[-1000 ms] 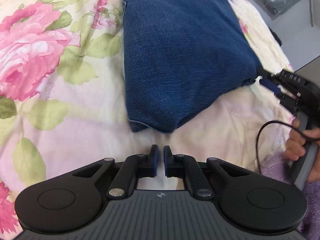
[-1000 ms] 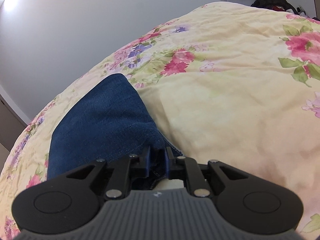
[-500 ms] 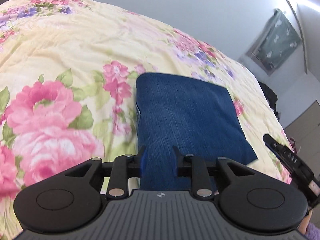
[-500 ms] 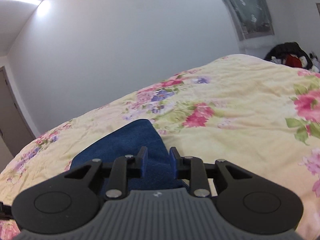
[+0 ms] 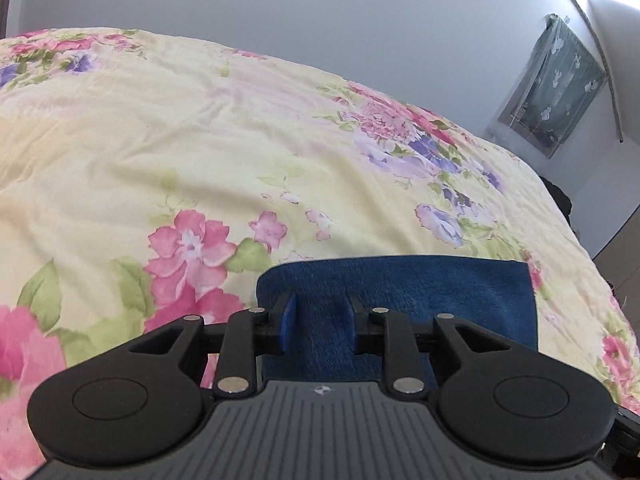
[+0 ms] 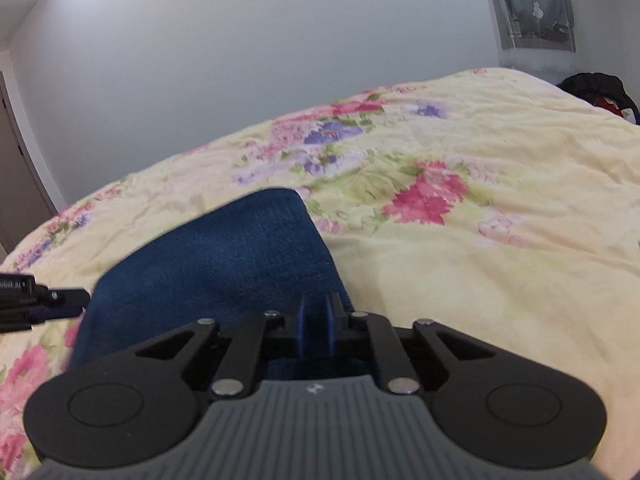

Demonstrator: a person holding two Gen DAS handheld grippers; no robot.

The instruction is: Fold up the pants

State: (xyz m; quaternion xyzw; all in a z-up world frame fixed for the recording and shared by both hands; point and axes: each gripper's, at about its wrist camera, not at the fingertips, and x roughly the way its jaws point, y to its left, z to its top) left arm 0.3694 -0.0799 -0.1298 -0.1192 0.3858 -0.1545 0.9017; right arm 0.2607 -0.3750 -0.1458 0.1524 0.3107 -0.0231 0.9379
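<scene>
The folded blue denim pants (image 5: 420, 292) lie flat on the floral bedspread (image 5: 200, 152). My left gripper (image 5: 320, 312) is open, hovering over the near left part of the pants, fingers apart with denim seen between them. In the right wrist view the pants (image 6: 224, 252) stretch away as a folded rectangle. My right gripper (image 6: 316, 316) is over their near right corner, its fingers close together with a narrow gap; nothing is visibly held. The left gripper's tip (image 6: 60, 298) shows at the pants' left edge.
The yellow bedspread with pink and purple flowers (image 6: 480, 220) spreads around the pants. A grey wall lies behind the bed. A window with a green curtain (image 5: 560, 92) is at the far right. Dark clothing (image 6: 596, 88) lies beyond the bed's far right edge.
Both grippers tilted up and moved forward over the pants. The left gripper opened from shut. The right gripper let go of the corner, opened, then narrowed again.
</scene>
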